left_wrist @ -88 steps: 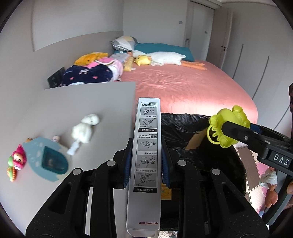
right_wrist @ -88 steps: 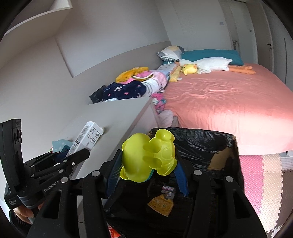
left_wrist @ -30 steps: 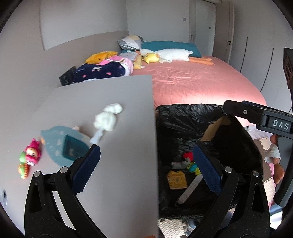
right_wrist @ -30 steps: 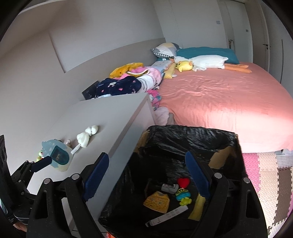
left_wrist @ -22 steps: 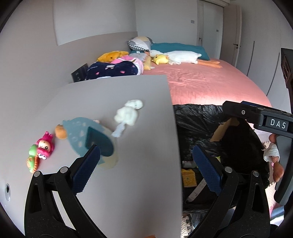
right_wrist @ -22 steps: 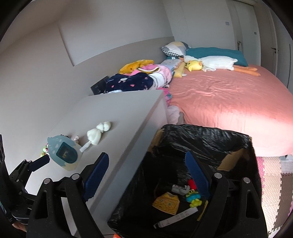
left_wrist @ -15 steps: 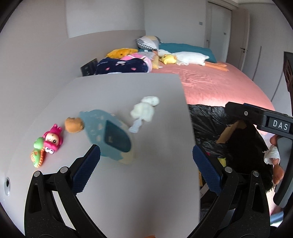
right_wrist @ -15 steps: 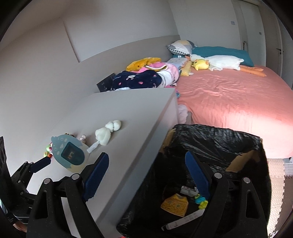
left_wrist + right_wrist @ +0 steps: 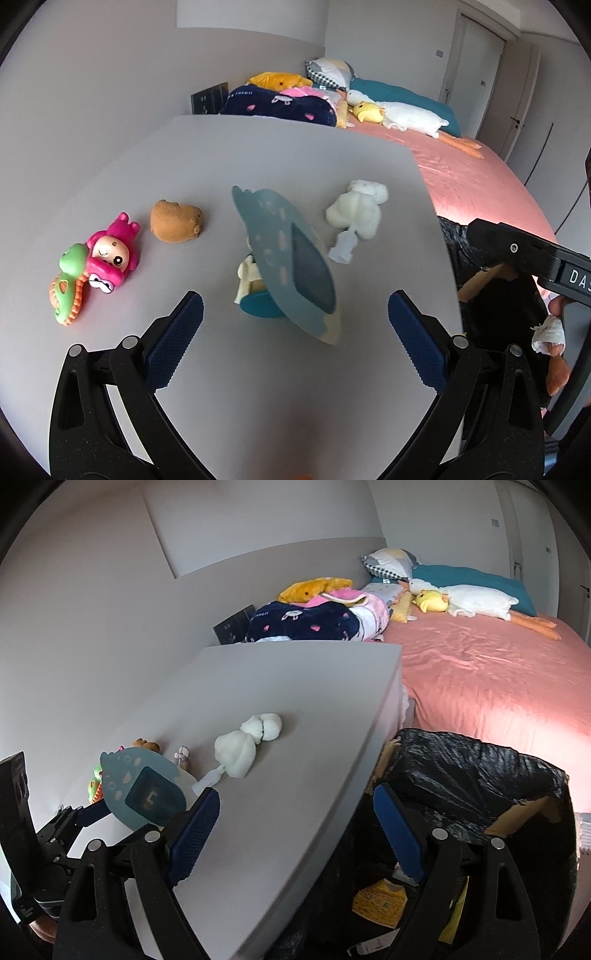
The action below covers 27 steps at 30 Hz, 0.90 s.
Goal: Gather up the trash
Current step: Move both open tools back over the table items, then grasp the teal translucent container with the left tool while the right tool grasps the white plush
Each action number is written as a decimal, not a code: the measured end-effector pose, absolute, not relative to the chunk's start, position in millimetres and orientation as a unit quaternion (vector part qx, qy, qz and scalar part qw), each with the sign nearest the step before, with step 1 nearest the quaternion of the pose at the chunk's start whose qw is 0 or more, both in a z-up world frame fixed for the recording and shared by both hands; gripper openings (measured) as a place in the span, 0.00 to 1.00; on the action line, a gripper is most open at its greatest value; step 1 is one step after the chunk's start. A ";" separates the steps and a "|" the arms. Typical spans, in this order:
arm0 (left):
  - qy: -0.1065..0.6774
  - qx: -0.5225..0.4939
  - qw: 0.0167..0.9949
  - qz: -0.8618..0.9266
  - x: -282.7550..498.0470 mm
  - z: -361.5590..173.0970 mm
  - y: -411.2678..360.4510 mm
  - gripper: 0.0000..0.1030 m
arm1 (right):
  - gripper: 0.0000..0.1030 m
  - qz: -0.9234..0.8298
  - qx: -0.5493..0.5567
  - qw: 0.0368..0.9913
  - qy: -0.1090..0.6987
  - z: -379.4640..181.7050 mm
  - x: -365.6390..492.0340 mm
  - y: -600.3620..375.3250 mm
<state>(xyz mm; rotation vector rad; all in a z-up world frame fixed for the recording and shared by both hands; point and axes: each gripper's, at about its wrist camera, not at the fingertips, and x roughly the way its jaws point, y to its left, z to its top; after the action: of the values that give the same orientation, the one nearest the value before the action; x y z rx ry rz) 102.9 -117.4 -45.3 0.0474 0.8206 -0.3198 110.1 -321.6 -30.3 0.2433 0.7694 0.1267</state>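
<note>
My left gripper (image 9: pixel 293 325) is open and empty above the grey table (image 9: pixel 258 387), just in front of a blue fan-shaped toy (image 9: pixel 284 258) standing on its base. A white crumpled tissue wad (image 9: pixel 356 214) lies beyond it to the right. A brown bear toy (image 9: pixel 175 220) and a pink and green toy (image 9: pixel 96 264) lie to the left. My right gripper (image 9: pixel 295 823) is open and empty, straddling the table edge and the black-lined trash bin (image 9: pixel 480 775). The bin holds a yellow packet (image 9: pixel 378 899) and other trash. The tissue (image 9: pixel 240 751) and fan toy (image 9: pixel 142 788) show left.
A pink bed (image 9: pixel 498 675) with pillows, plush toys and clothes lies behind the table and bin. Grey walls (image 9: pixel 92 92) border the table's left side. The left gripper's body (image 9: pixel 29 849) sits at the right wrist view's lower left.
Both grippers dropped what they held, a white box and a yellow-green toy, into the bin and opened. Both then swung left from the bin to the table; the left one neared the fan toy.
</note>
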 end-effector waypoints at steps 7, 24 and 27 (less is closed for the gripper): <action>0.413 0.016 0.897 -0.154 120.8 -54.9 -113.0 0.89 | 0.83 0.073 0.112 0.912 0.388 -41.3 135.1 -305.4; 0.432 -0.023 0.889 -0.153 136.7 -62.5 -101.6 0.60 | 0.83 0.099 0.123 0.887 0.434 -58.7 199.1 -266.5; 0.431 -0.031 0.889 -0.151 135.9 -62.0 -100.3 0.59 | 0.77 0.096 0.120 0.884 0.443 -61.4 206.9 -261.7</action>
<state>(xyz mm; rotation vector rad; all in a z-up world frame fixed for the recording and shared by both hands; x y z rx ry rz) 135.9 -100.3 -62.0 -0.0649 0.8948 -0.3132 206.9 -261.7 -61.4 0.2502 0.9210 0.1988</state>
